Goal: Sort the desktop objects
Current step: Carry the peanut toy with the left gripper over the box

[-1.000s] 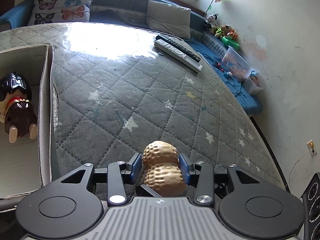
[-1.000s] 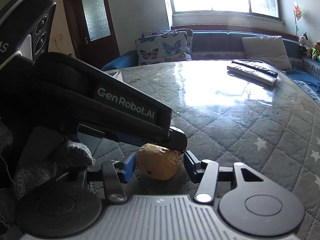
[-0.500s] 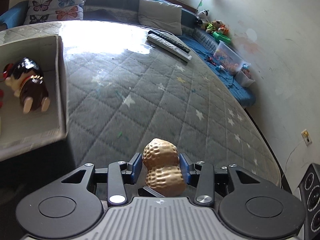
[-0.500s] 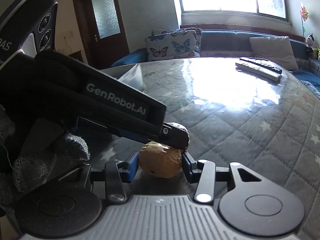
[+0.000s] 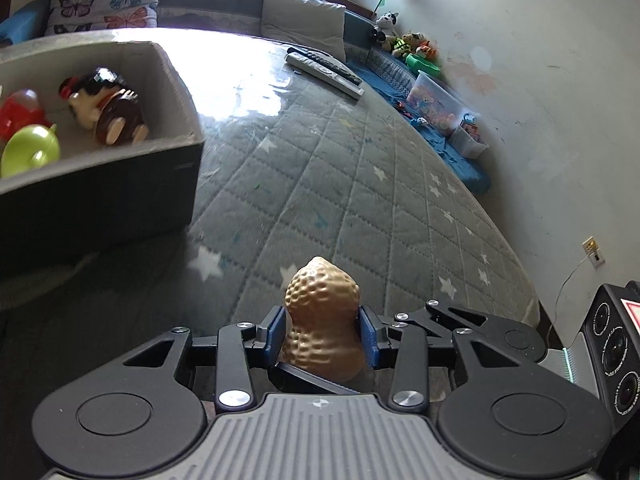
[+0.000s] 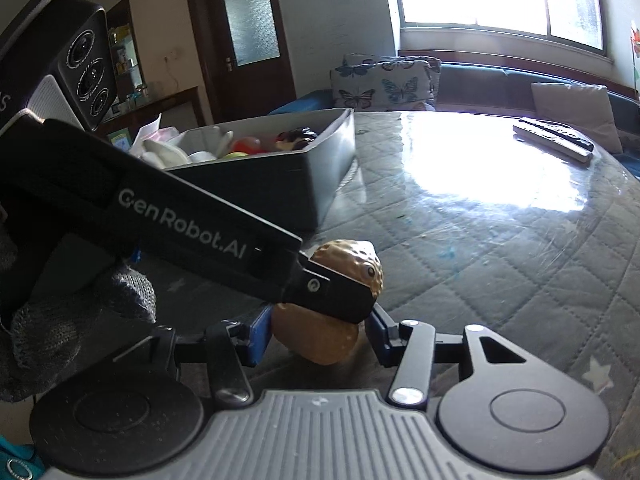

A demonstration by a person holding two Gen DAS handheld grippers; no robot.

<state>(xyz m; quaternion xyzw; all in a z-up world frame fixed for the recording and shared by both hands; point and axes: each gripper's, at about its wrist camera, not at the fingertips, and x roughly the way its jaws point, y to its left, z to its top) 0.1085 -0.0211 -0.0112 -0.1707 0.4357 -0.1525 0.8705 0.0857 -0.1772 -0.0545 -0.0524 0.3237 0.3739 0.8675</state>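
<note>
A golden, dimpled peanut toy (image 5: 322, 312) stands between the blue pads of my left gripper (image 5: 322, 332), which press on its waist as the jaws close. In the right wrist view one of the left gripper's fingers (image 6: 340, 300) crosses in front, and the peanut's top (image 6: 352, 264) shows above it. Below it a duller, rounder brown toy (image 6: 320, 344) lies between the jaws of my right gripper (image 6: 320, 336). These jaws are opening: the left pad touches the toy and the right pad stands just off it.
A grey box (image 5: 176, 80) stands at the left, also in the right wrist view (image 6: 320, 168); it holds a brown figure toy (image 5: 108, 108), a red and a green toy. Remote controls (image 5: 324, 68) lie at the far side of the quilted table. A gloved hand (image 6: 60, 320) grips the left gripper.
Both grippers have moved together toward the box, which now looms larger at the left and has entered the right wrist view. The right gripper's right pad has come off the brown toy.
</note>
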